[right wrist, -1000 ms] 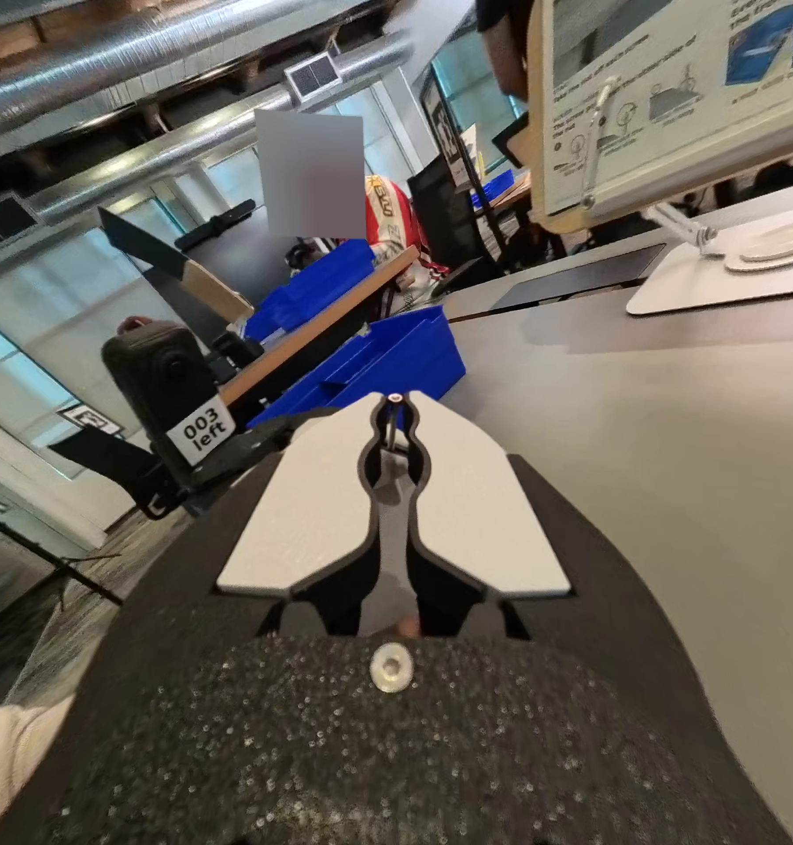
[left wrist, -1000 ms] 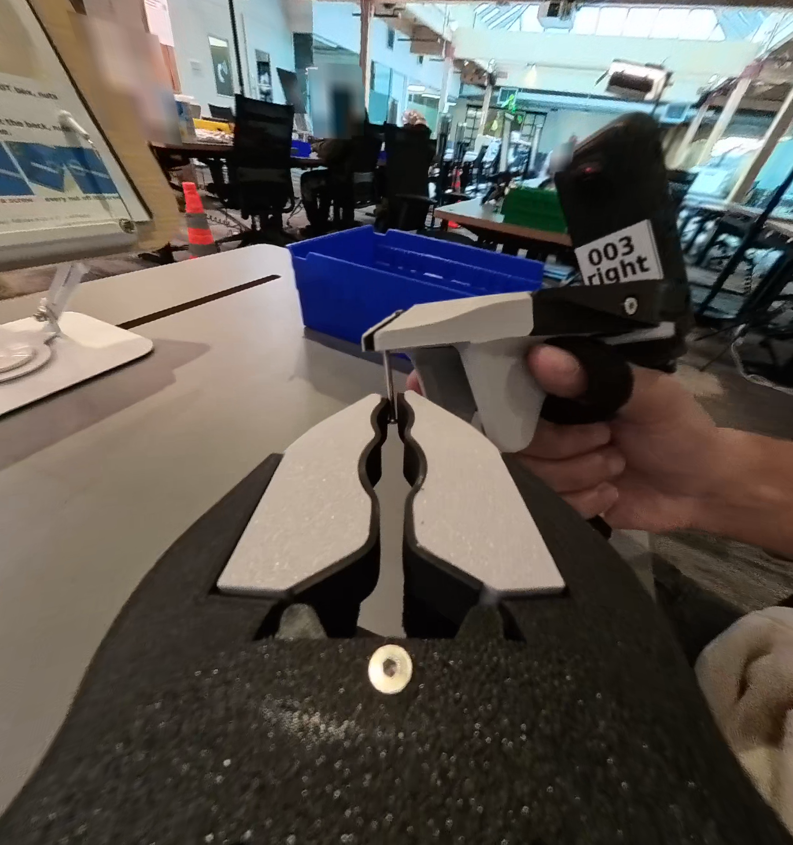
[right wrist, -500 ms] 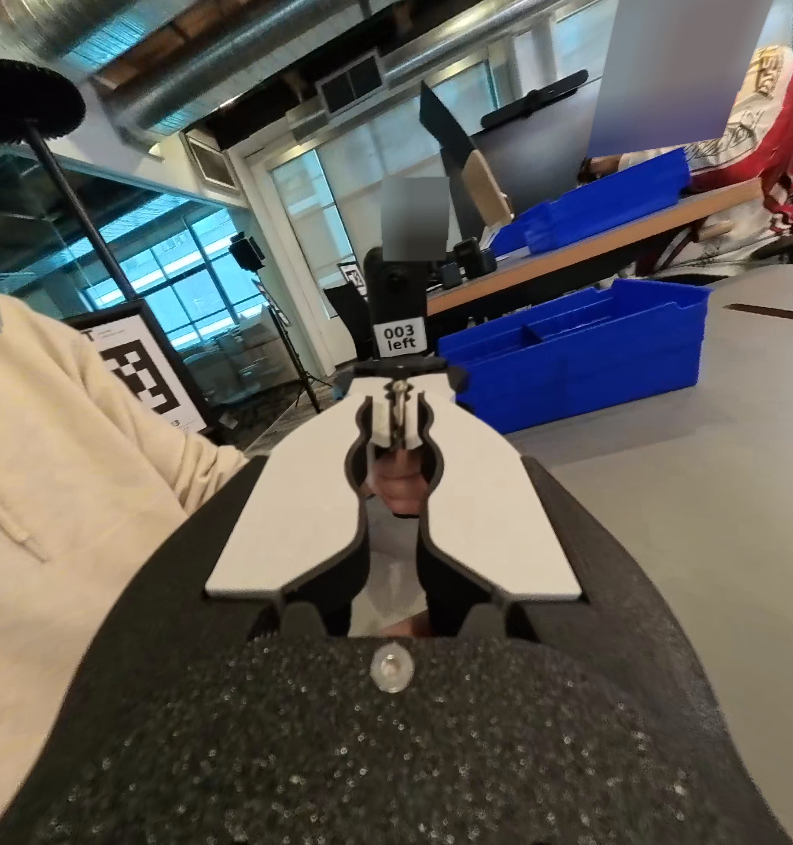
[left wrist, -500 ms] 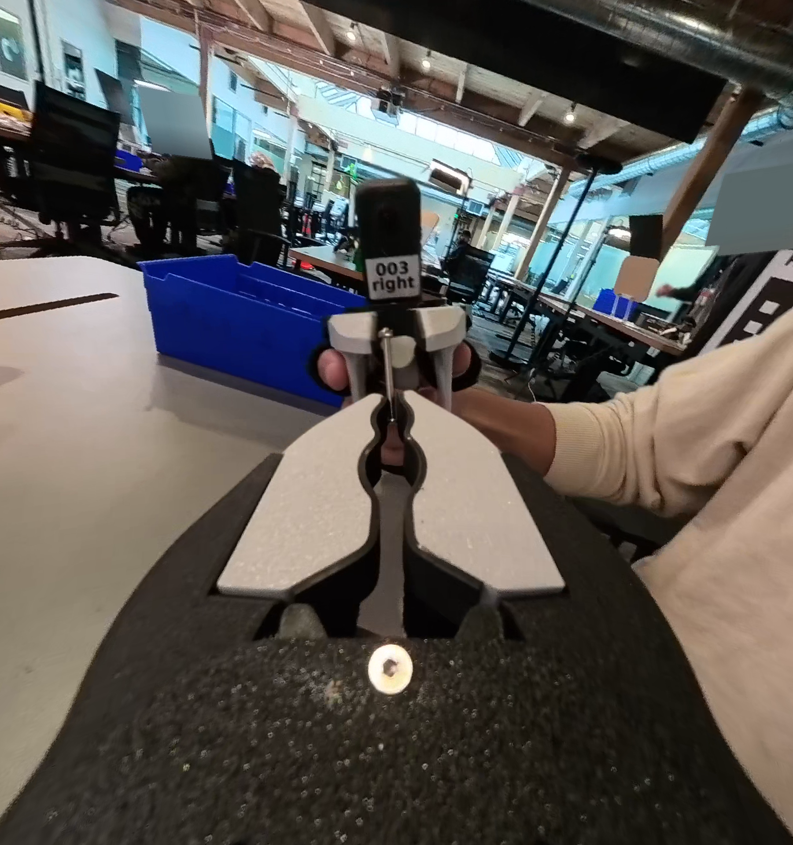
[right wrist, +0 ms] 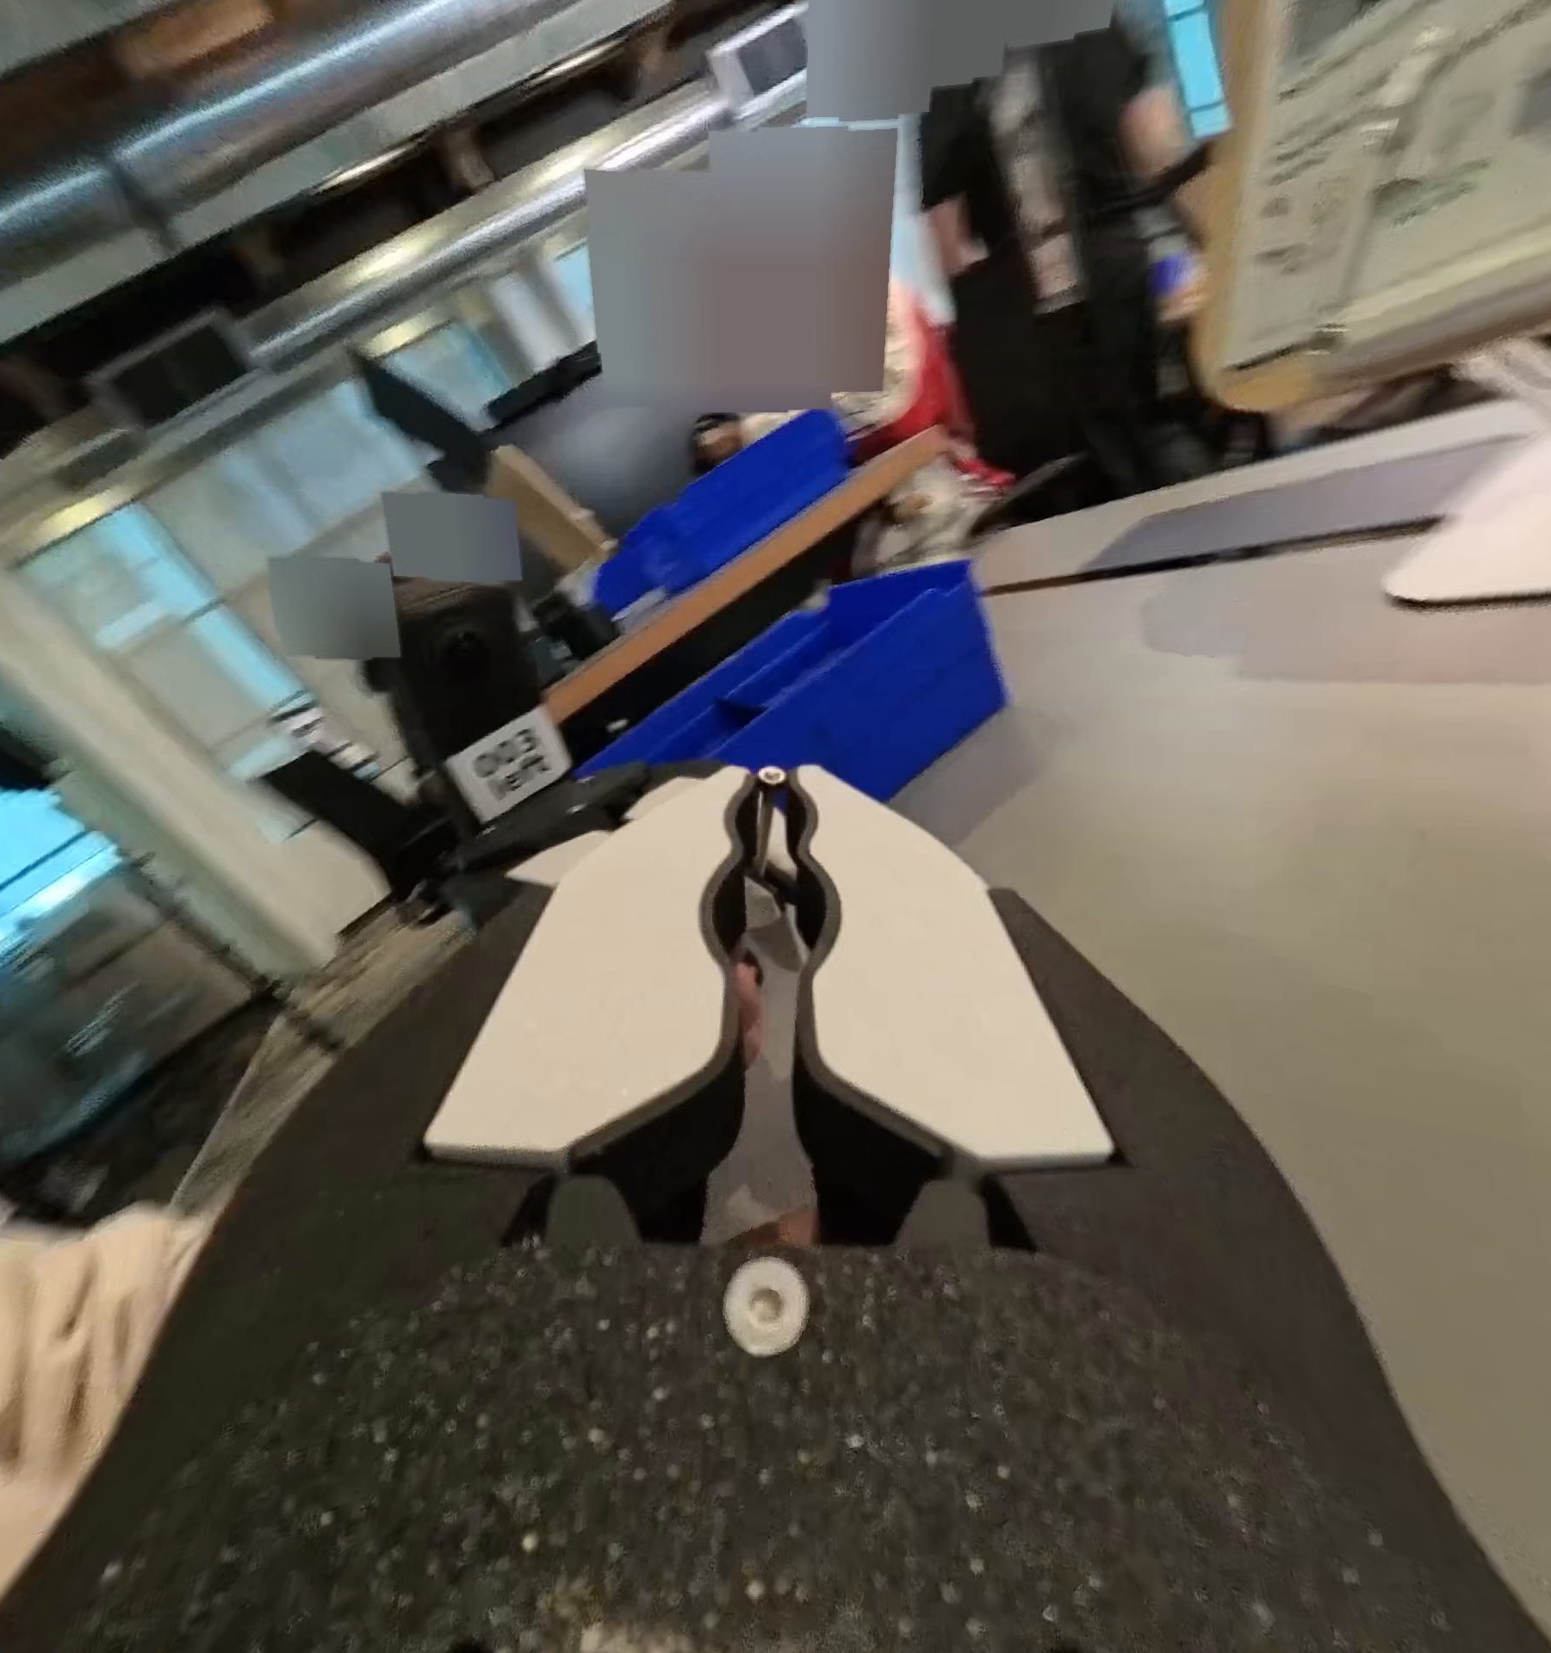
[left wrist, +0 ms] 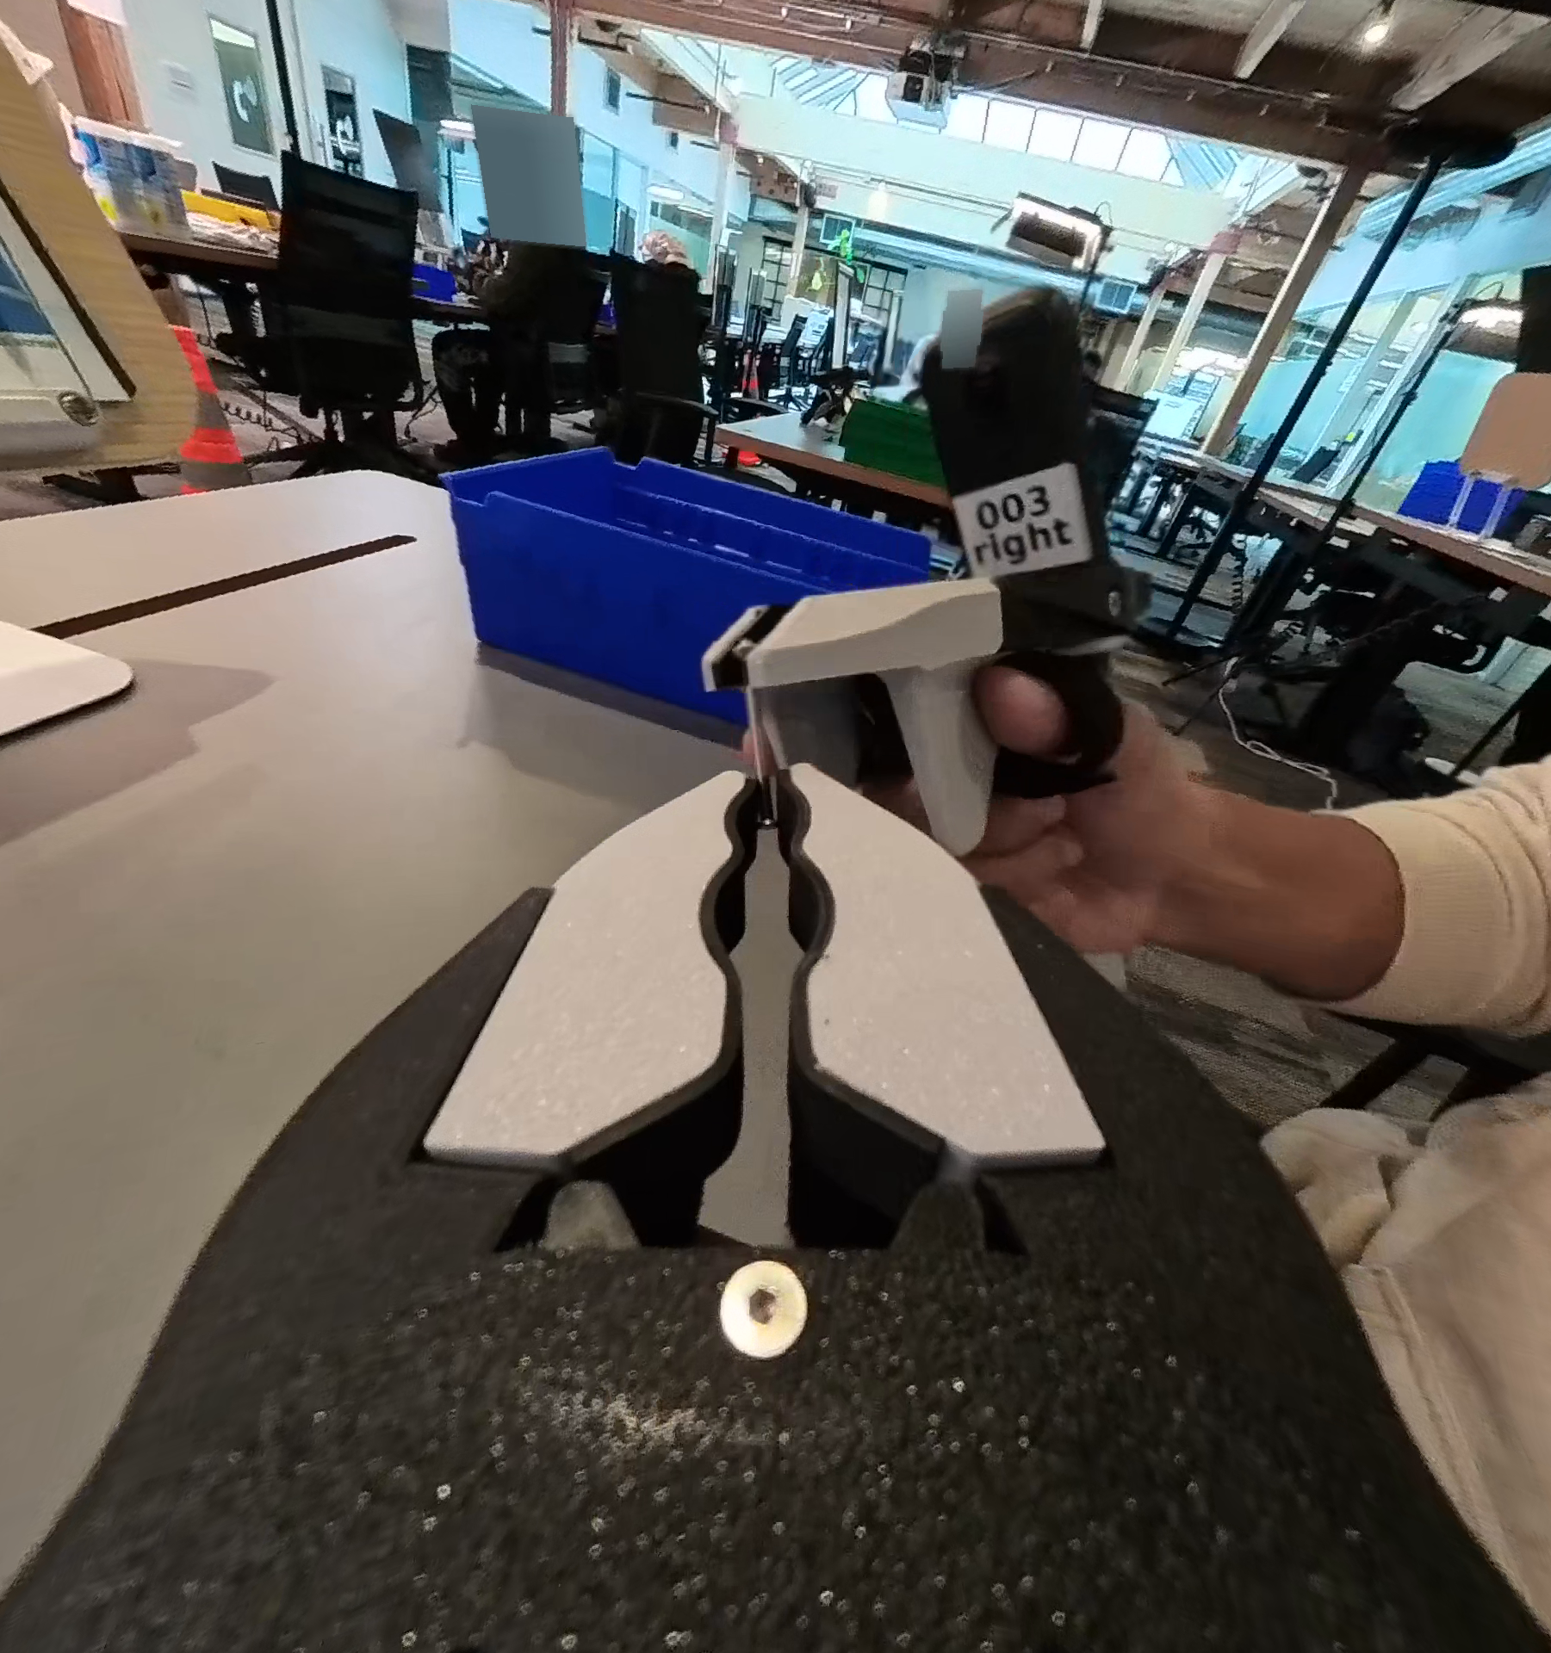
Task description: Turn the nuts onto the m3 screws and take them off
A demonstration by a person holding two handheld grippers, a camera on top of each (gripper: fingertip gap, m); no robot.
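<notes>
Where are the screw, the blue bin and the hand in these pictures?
screw (left wrist: 759, 744), left wrist view, its thin shaft.
blue bin (left wrist: 610, 590), left wrist view, its front wall.
hand (left wrist: 1085, 850), left wrist view, its palm side.

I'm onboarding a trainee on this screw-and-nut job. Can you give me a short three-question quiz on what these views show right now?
1. True or false: the right tool is shut on the screw.
2. The blue bin stands: A) on the grey table; B) on the floor; C) in a hand.
3. Fill in: the screw's lower end sits between the tips of the ___ tool.
Key: 1 true; 2 A; 3 left tool.
</notes>
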